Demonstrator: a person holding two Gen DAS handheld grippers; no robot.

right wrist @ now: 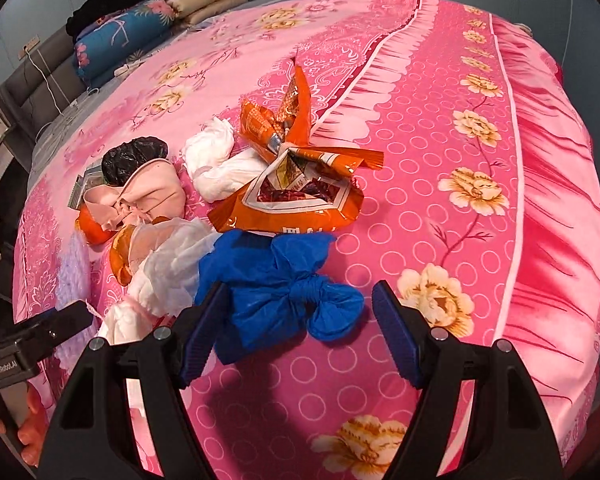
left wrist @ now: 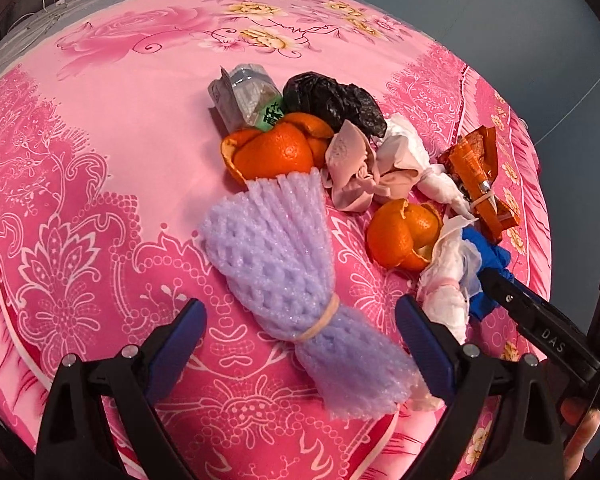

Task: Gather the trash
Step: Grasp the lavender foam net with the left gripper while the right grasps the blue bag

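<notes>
Pink bed (right wrist: 440, 208) holds trash; both grippers, left (left wrist: 300, 344) and right (right wrist: 296, 332), gape released, and the blue glove (right wrist: 276, 300) could slip out if pinched at its loose edge.

On the bed (left wrist: 100, 128) the foam net (left wrist: 284, 264) lies nearest the left camera, the orange peel (left wrist: 276, 148) just behind it. Behind the peel lie a wrapper (left wrist: 244, 96) and, to its right, a crumpled bag (left wrist: 332, 100). The knotted glove (right wrist: 284, 292) lies before the snack packet (right wrist: 296, 184).

Left wrist view low, close over the bedspread (left wrist: 120, 128), right wrist view alongside, both sharing the trash pile (left wrist: 340, 152).
</notes>
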